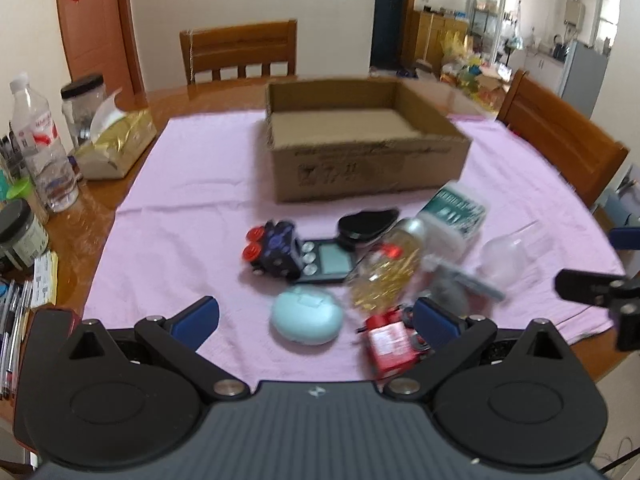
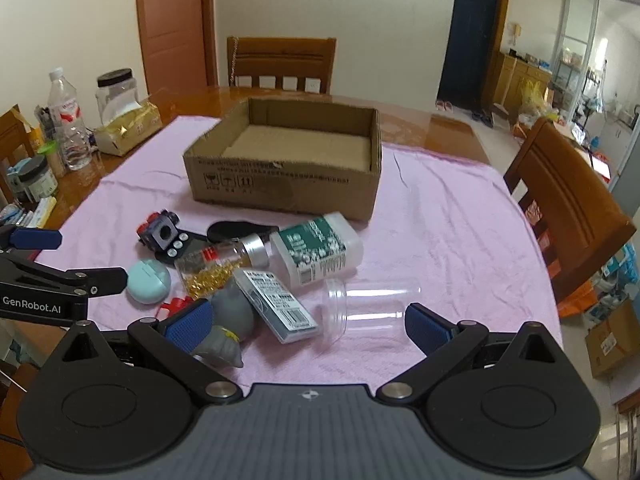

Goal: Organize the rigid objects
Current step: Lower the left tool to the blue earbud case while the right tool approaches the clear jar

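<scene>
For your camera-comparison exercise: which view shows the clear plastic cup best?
The right wrist view: the clear plastic cup lies on its side, sharp, between the open right gripper's fingers. The left wrist view shows it blurred, near the right edge.

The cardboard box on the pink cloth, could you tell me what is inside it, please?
The cardboard box shows only bare cardboard floor; nothing lies inside. The strip just behind its near wall is hidden in both views.

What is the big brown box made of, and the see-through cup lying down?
The box looks like plain cardboard: matte brown, rough torn edges, printed shipping symbols. The cup seems clear plastic: the pink cloth shows through it, with glossy highlights. It might be glass, but the thin walls suggest plastic.
</scene>
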